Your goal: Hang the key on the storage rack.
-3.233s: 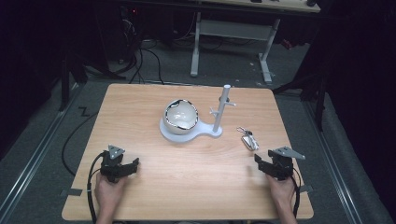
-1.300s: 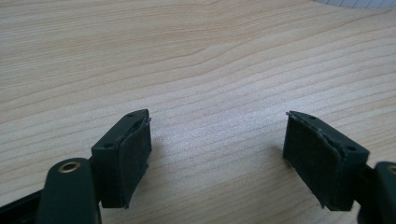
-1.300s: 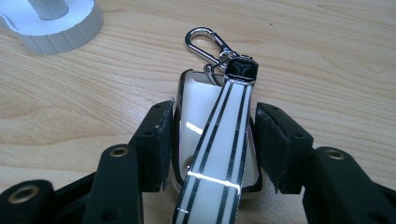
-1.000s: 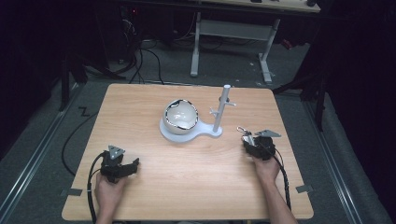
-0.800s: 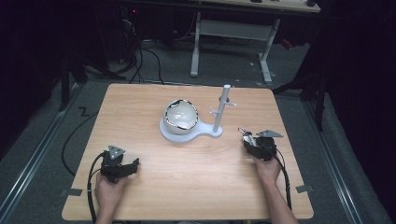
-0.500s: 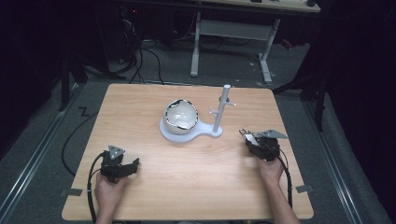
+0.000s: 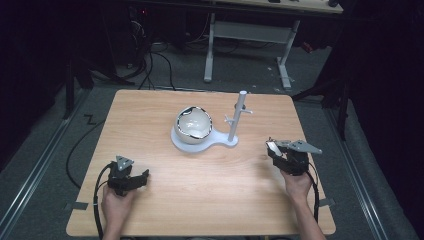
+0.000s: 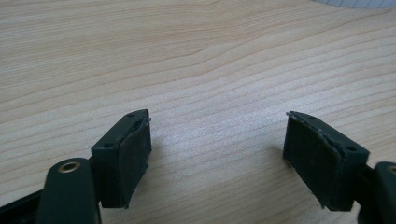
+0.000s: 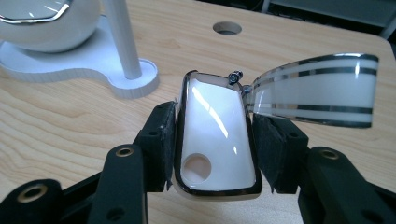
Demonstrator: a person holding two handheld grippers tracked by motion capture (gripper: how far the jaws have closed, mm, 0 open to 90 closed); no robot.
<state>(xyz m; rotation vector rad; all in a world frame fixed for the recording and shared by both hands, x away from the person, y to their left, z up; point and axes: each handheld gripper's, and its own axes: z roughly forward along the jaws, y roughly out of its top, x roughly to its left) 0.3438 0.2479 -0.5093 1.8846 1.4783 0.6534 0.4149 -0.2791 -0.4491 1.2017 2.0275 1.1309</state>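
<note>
Near the left front corner of the wooden table [image 7: 165,200]: left gripper [image 7: 131,181] held low in the left hand [image 7: 116,206], cable trailing off toward the near edge. Jaws standing wide apart, nothing between the pads [image 8: 133,156] but bare wood grain, tips resting on or just above the board — cannot tell which.

Mid-table, toward the far side: white stand base [image 7: 200,144] lying flat, carrying a white bowl [image 7: 193,125] with a dark, chipped-looking rim on its left lobe. On the right lobe, a white post [image 7: 237,117] standing upright, small pegs sticking out near mid-height. Seen again in the right gripper view at upper left, bowl [image 9: 51,23] and post [image 9: 122,39] on the same base, well apart from the held piece.

Near the right edge, closer than the stand: right gripper [image 7: 276,152] raised off the table in the right hand [image 7: 296,184]. Jaws clamped on a small white tag [image 9: 215,140] with a chrome-edged rim and a round hole at its near end, pads pressing both long sides. Hinged at the tag's far corner by a small screw, a curved white band [image 9: 317,91] with dark stripes, swinging out to the right. Beyond it, a round hole [image 9: 227,28] in the tabletop.
</note>
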